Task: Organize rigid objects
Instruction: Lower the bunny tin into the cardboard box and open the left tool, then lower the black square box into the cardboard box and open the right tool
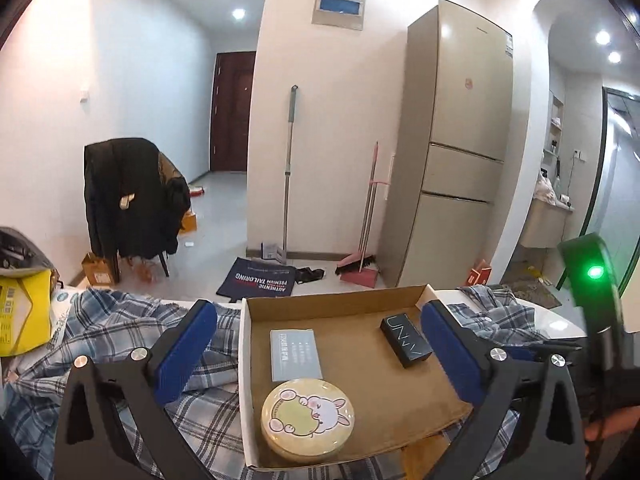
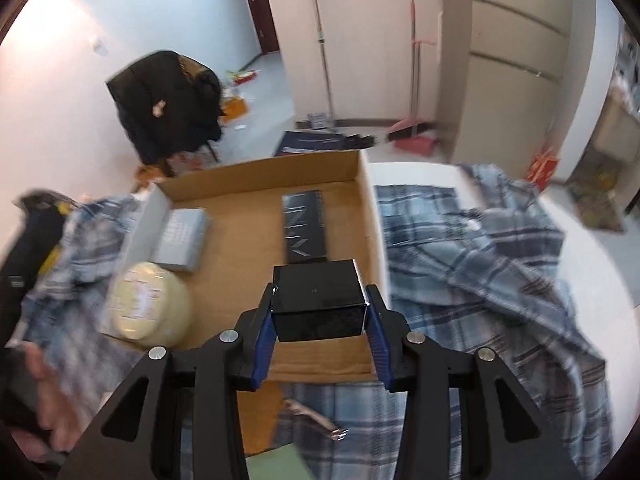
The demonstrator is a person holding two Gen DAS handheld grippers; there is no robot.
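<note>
A shallow cardboard box (image 1: 332,308) (image 2: 224,276) lies on a plaid cloth. In it are a round yellow tin with a rabbit picture (image 1: 307,419) (image 2: 150,306), a flat grey-blue box (image 1: 295,354) (image 2: 183,238) and a long black box (image 1: 406,340) (image 2: 304,226). My left gripper (image 1: 320,346) is open, its blue pads either side of the cardboard box, holding nothing. My right gripper (image 2: 320,312) is shut on a glossy black cube box (image 2: 318,300), held over the near right part of the cardboard box.
The plaid cloth (image 1: 120,336) (image 2: 480,260) covers a white table (image 2: 580,232). A yellow bag (image 1: 24,312) lies at the left. A metal clip (image 2: 316,424) and a green card (image 2: 276,464) lie near the front. The right gripper's body with a green light (image 1: 596,276) shows at right.
</note>
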